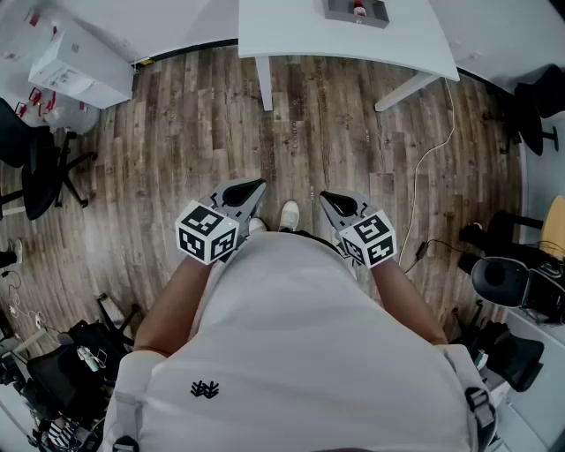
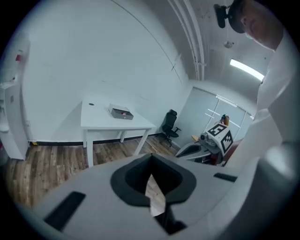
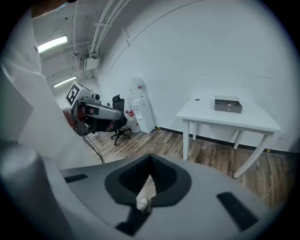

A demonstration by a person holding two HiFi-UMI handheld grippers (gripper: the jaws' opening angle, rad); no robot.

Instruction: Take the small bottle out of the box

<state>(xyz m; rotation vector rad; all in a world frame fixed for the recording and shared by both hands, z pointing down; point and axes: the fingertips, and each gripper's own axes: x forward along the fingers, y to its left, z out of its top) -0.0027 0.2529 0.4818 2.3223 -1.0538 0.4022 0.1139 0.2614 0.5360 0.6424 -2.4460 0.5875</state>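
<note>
Ahead: table (image 1: 291, 35) bearing box (image 1: 332, 11) | office chair (image 1: 40, 172) left | cable (image 1: 441, 141) right

The table (image 1: 353, 35) is white, the box (image 1: 356, 12) grey, and the bottle (image 1: 359, 9) shows red. The floor (image 1: 353, 150) is streaked grey-brown wood grain. The left cube (image 1: 207, 233) and right cube (image 1: 372, 240) carry black-and-white squares.

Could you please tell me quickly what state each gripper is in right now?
Left gripper: closed, holding nothing.
Right gripper: closed, holding nothing.
</note>
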